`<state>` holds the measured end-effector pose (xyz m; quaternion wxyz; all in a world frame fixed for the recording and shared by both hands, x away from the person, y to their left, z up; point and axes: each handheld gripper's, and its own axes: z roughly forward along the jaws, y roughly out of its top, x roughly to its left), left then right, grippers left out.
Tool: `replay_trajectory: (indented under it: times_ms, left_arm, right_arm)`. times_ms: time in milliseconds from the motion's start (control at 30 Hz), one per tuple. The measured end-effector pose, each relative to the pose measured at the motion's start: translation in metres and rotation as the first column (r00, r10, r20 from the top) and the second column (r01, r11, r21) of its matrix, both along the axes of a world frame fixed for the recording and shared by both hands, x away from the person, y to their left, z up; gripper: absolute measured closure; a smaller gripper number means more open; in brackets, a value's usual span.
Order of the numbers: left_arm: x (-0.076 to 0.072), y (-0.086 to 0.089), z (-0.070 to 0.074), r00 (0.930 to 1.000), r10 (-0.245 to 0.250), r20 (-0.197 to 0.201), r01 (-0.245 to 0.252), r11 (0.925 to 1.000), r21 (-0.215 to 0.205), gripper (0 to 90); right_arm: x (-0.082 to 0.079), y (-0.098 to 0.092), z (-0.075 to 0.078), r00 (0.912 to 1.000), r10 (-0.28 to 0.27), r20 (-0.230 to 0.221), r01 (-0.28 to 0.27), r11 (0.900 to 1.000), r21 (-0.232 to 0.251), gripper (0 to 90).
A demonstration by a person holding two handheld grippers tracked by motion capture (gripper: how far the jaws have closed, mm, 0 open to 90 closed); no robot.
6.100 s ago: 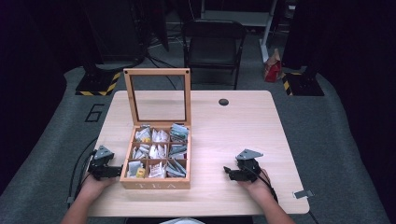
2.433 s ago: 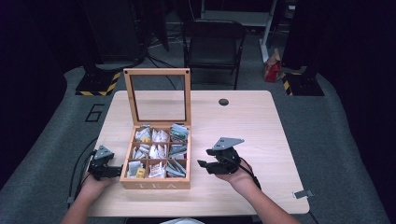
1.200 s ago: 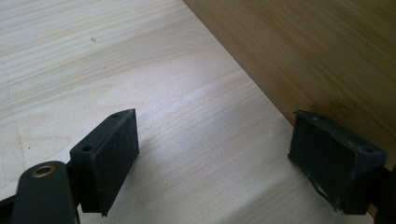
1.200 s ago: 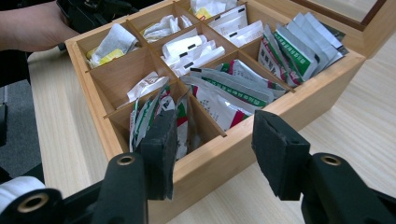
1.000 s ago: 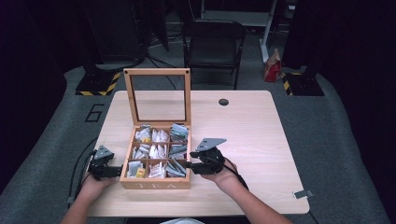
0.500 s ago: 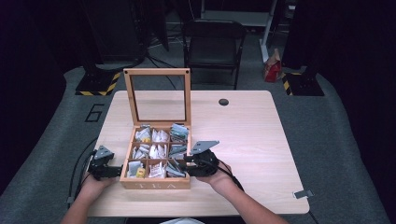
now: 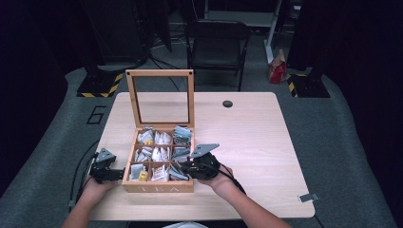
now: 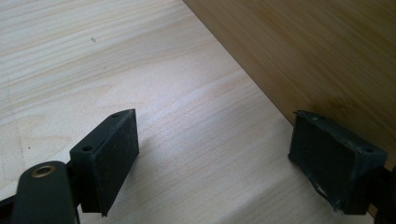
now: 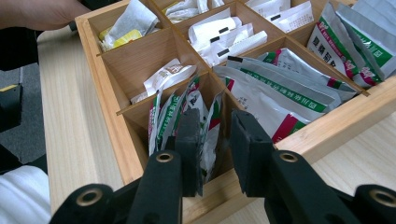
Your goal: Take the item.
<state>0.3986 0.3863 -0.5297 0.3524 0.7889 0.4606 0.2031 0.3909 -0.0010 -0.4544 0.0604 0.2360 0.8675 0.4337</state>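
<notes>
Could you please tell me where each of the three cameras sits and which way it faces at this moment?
High view: fixed above the person's side, looking forward and down on the table; both forearms enter from below, with the left hand-held gripper and right hand-held gripper.
Left gripper view: rides the left hand-held gripper, looking along its open jaws at bare tabletop beside the tea box wall.
Right gripper view: rides the right hand-held gripper, looking into the box's near corner compartment, jaws around tea packets.
All three share the tea box.

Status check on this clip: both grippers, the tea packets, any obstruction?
Left gripper open, empty, beside tea box. Right gripper jaws just been closing around a green-and-white tea packet in near-right compartment; pads not clearly pressing. Compartment divider close alongside.
</notes>
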Motion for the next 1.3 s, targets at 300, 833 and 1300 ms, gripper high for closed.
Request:
replay_trajectory:
  times_ms: [300, 833, 1300]
  left_arm:
    - [0.000, 0.000, 0.000, 1.0000, 0.000, 0.000, 0.000, 1.0000, 0.000, 15.4]
    - [0.000, 0.000, 0.000, 1.0000, 0.001, 0.000, -0.001, 1.0000, -0.001, 15.4]
    - [0.000, 0.000, 0.000, 1.0000, 0.000, 0.000, 0.000, 1.0000, -0.001, 15.4]
  right_arm:
    - [0.000, 0.006, -0.004, 1.0000, 0.005, 0.004, -0.005, 1.000, -0.024, 75.9]
    - [0.001, 0.017, -0.010, 0.9998, 0.021, -0.004, -0.021, 0.999, -0.048, 78.6]
    - [-0.002, 0.019, -0.011, 0.9993, 0.036, 0.013, -0.035, 0.998, -0.057, 89.5]
